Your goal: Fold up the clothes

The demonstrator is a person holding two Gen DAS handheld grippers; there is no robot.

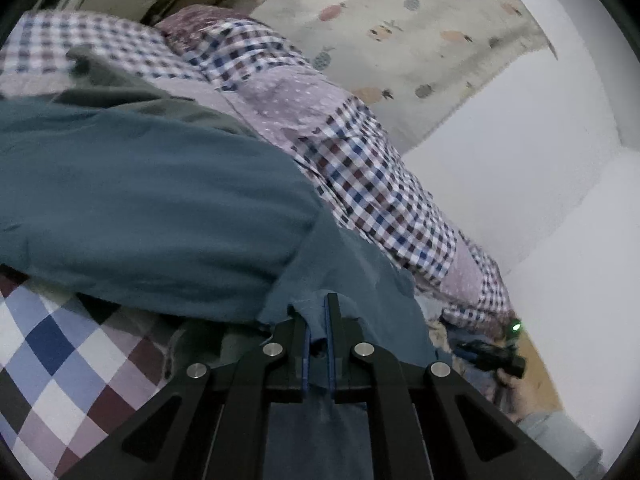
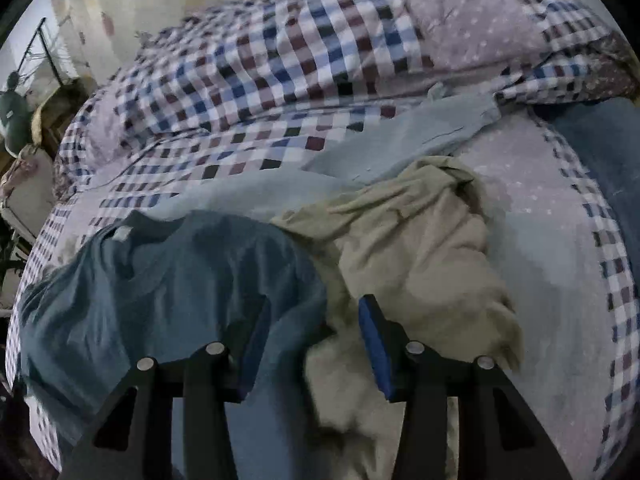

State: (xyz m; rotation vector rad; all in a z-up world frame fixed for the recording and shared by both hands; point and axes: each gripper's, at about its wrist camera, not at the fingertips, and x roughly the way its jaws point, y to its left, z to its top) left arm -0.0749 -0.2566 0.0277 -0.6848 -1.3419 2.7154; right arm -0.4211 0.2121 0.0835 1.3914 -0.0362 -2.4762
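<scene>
- On the bed [image 2: 520, 184], spread with a checked and dotted quilt [image 2: 280, 52], several pieces of clothing lay in a loose heap.
- The left tongs [image 1: 319, 320] were clamped on an edge of the teal shirt [image 1: 152, 200], a narrow fold of the cloth caught between the two blue pads.
- In the left wrist view that shirt ran away from the tongs to the left and lay over the quilt, with a grey-green garment [image 1: 120, 88] showing past its far edge.
- The right tongs [image 2: 312, 332] stood apart, holding nothing between them.
- Their left finger [image 2: 252, 344] lay partly under a fold of the teal shirt [image 2: 160, 280], and the right finger [image 2: 374, 340] rested against the beige garment [image 2: 420, 248].
- In the right wrist view the teal shirt lay at the near left of the bed, its collar and label turned toward the far side.
- The beige garment lay crumpled just beside it on the right, touching it along one edge.
- A pale blue garment [image 2: 420, 136] lay flat beyond both, and a dark blue piece [image 2: 600, 152] lay at the right edge of the bed.
- Beyond the bed in the left wrist view hung a pale curtain with a fruit print [image 1: 400, 20], and a white wall [image 1: 540, 160] stood beside it.
</scene>
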